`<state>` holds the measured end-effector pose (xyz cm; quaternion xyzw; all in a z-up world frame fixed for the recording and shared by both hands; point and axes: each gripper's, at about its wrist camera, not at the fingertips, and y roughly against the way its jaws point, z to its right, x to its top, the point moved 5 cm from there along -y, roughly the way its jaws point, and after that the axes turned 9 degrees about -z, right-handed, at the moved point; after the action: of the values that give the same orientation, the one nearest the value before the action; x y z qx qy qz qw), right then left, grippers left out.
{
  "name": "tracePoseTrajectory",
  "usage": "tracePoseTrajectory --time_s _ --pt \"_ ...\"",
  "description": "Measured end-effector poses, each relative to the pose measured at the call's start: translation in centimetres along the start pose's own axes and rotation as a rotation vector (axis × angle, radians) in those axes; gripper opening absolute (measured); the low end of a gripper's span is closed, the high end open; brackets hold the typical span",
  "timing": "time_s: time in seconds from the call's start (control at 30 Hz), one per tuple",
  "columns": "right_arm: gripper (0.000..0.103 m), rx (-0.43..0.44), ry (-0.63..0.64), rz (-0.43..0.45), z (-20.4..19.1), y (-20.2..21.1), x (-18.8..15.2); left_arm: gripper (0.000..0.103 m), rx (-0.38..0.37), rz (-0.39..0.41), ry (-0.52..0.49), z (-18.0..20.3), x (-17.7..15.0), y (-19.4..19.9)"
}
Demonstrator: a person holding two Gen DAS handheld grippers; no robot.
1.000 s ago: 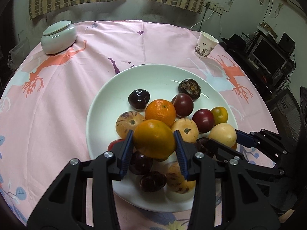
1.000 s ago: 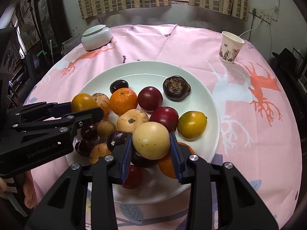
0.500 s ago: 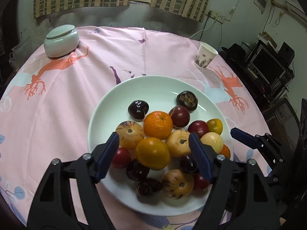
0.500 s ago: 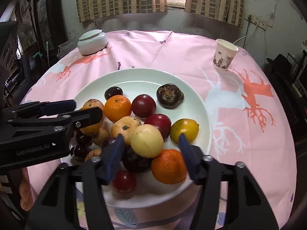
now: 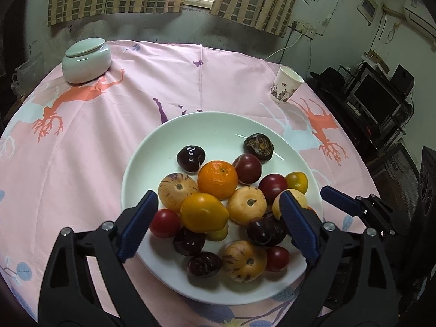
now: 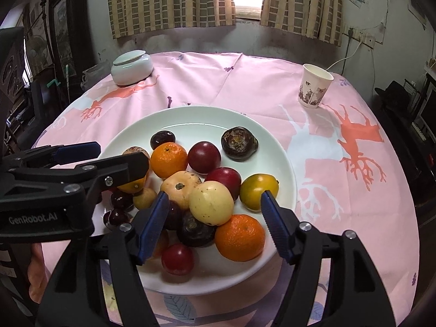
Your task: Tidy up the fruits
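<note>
One white plate (image 5: 141, 163) on pink tablecloth (image 5: 109, 125), fruit piled toward near side. Two oranges: one mid-plate (image 5: 217, 179), one at near rim (image 6: 239, 237). One lidded ceramic jar (image 5: 86, 60), one paper cup (image 5: 286, 88), both far side, well apart from plate.
Left gripper (image 5: 218, 224): jaws just been opening, now spread wide, yellow-orange fruit (image 5: 203, 212) between pads, untouched.
Right gripper (image 6: 214, 224): jaws spread, pale yellow fruit (image 6: 211, 202) between pads, no contact.
</note>
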<state>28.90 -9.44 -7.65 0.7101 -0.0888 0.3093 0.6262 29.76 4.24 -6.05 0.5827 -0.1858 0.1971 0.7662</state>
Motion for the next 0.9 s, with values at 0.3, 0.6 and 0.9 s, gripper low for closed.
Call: tracePoseTrajectory --time_s 0.3,0.6,0.9 --pt "0.098 -0.003 -0.035 0.047 0.0 1.5 -1.6 0.099 0.077 0.025 -0.007 -0.2 -2.4 1.2" --pt "0.101 0.002 -0.059 0.03 0.1 2.0 -2.5 0.101 0.194 0.136 -0.07 1.5 -3.6 4.5" --pt "0.101 0.008 -0.064 0.026 -0.2 2.5 -3.0 0.101 0.184 0.115 -0.051 1.2 -4.4 4.8"
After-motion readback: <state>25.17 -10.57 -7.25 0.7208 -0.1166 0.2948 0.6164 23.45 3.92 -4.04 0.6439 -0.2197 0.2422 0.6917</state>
